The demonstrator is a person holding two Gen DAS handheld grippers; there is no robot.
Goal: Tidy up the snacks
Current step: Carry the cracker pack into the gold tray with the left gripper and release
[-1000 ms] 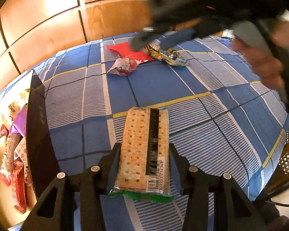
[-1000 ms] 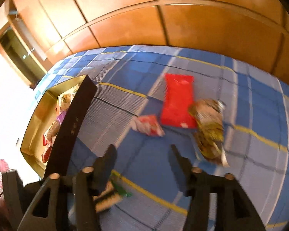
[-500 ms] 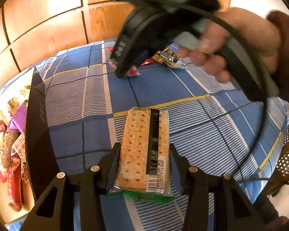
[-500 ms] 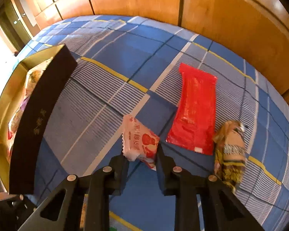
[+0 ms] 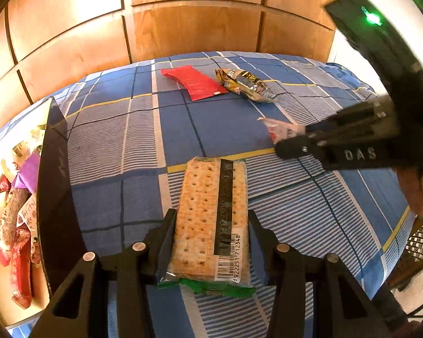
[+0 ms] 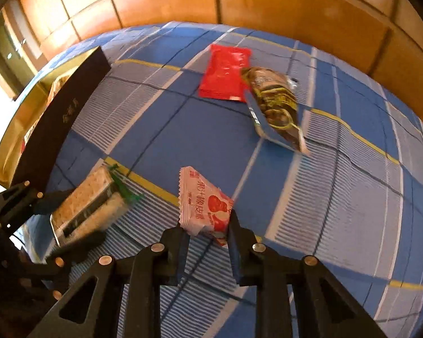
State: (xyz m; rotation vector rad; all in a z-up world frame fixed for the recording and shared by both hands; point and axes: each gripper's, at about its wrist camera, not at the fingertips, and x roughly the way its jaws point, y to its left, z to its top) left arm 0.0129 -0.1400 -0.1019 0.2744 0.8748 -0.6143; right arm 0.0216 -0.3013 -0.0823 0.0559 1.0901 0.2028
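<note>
My left gripper (image 5: 210,222) is shut on a long cracker pack (image 5: 211,217) with a barcode and green end, held over the blue checked cloth; the pack also shows in the right wrist view (image 6: 90,202). My right gripper (image 6: 207,225) is shut on a small pink-and-red candy packet (image 6: 203,202), lifted above the cloth; the packet also shows at the right of the left wrist view (image 5: 282,129). A black box with a gold inside (image 5: 53,174) holds several snacks at the left; it also shows in the right wrist view (image 6: 59,112).
A flat red packet (image 6: 225,73) and a crinkled brown-yellow snack bag (image 6: 273,104) lie on the far part of the cloth, near the wooden wall panels (image 6: 268,5). The right gripper's body (image 5: 366,140) crosses the right side of the left wrist view.
My right gripper closed on the candy packet, lifted it off the cloth and carried it toward the near right. My left gripper kept holding the cracker pack in place.
</note>
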